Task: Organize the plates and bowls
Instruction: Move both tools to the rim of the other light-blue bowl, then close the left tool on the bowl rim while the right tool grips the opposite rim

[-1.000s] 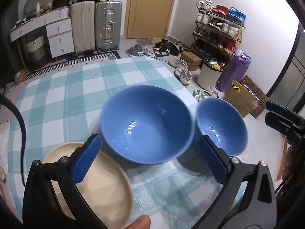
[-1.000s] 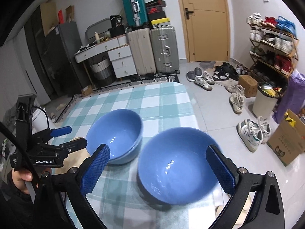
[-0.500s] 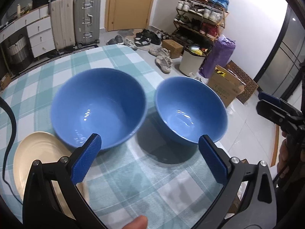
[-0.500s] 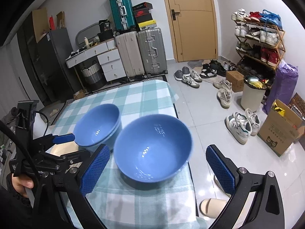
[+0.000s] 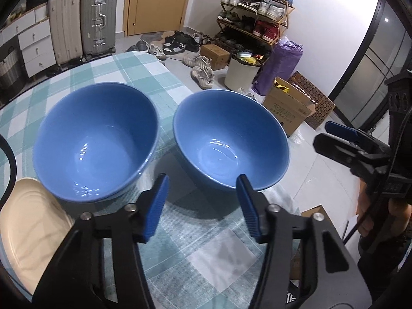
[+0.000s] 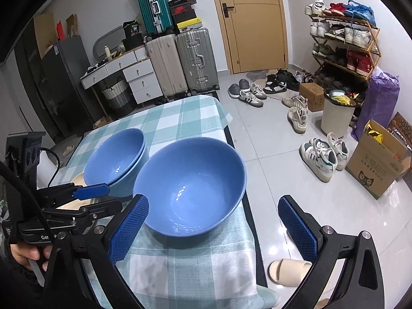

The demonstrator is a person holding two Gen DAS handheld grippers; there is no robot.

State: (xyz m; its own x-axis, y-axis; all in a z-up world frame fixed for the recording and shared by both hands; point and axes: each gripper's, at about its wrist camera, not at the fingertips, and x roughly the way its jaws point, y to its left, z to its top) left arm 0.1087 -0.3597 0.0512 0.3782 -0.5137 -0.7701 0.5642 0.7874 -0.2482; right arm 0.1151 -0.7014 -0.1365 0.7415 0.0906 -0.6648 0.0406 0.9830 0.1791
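Two blue bowl groups stand on the checked tablecloth [image 5: 206, 252]. The left one [image 5: 95, 141] is a stack of two nested bowls, also in the right wrist view [image 6: 116, 162]. The single bowl [image 5: 229, 139] stands near the table's right edge, also in the right wrist view [image 6: 190, 185]. A cream plate [image 5: 31, 229] lies at the left. My left gripper [image 5: 203, 206] is open and empty, just short of the single bowl's near rim. My right gripper [image 6: 213, 229] is open and empty, wide apart, just in front of the single bowl.
The table edge [image 6: 247, 206] drops to a tiled floor with shoes [image 6: 322, 154], a slipper [image 6: 285, 270], a cardboard box [image 6: 378, 164] and a bin [image 6: 337, 113]. Suitcases [image 6: 180, 61] and a shoe rack [image 6: 345, 41] stand at the back.
My left gripper's jaws have narrowed and it has swung right and closer, toward the single bowl. My right gripper has drawn back toward the table's right edge.
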